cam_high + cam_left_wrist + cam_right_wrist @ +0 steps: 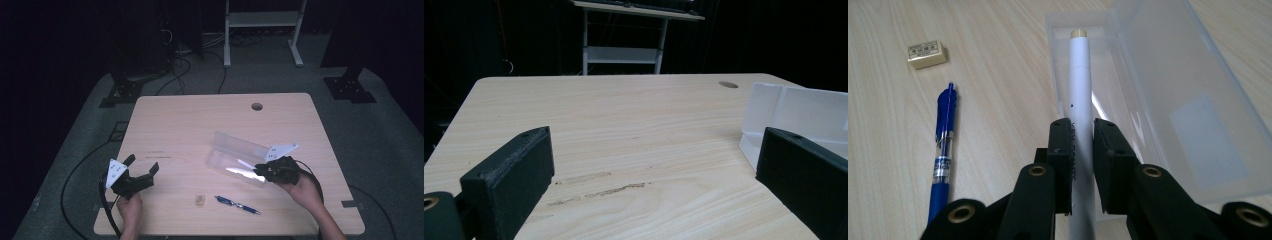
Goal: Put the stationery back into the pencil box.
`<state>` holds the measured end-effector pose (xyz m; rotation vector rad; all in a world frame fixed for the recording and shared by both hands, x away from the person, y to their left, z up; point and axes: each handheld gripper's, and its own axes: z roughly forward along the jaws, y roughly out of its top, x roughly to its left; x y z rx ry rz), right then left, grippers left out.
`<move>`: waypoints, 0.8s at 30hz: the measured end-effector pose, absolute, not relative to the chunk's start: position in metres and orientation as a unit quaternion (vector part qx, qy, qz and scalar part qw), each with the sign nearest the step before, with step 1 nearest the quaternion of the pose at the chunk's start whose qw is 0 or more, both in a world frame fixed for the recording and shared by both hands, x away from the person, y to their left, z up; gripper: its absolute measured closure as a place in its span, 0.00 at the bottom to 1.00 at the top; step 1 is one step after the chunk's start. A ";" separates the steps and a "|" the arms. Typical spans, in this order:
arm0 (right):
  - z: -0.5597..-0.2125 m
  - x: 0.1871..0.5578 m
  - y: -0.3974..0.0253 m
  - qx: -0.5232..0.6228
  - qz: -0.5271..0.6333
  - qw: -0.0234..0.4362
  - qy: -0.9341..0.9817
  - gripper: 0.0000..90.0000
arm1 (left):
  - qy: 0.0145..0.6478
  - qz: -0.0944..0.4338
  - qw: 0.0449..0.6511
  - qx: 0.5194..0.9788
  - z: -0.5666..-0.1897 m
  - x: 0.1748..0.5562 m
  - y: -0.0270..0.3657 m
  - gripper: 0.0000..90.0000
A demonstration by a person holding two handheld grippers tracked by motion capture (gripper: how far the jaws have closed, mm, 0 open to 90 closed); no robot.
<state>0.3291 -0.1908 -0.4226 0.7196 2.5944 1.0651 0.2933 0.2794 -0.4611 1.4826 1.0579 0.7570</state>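
Observation:
A clear plastic pencil case [235,152] lies open on the wooden table, its lid tilted up. My right gripper [261,170] is shut on a white pen [1079,85] whose tip reaches over the case's tray [1108,30]. In the high view the white pen [244,163] pokes out toward the case. A blue pen [237,204] and a small beige eraser [199,200] lie on the table near the front edge. My left gripper [142,165] stands open at the front left, nothing between its fingers [509,175]. The case's lid [794,107] shows at the right there.
The table [185,125] has a round cable hole [257,106] near its far edge. A white metal rack [262,22] stands on the floor beyond. Black cables trail on the carpet. Faint scuff marks [599,187] cross the wood ahead of my left gripper.

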 end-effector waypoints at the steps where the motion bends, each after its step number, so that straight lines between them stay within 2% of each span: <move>1: -0.422 0.331 -0.189 0.247 0.363 0.123 0.890 0.87 | 0.447 0.320 0.552 0.627 -0.461 0.293 0.279 0.01; 24: -0.423 0.355 -0.175 0.253 0.347 0.125 0.894 0.87 | 0.446 0.320 0.553 0.626 -0.461 0.293 0.280 0.01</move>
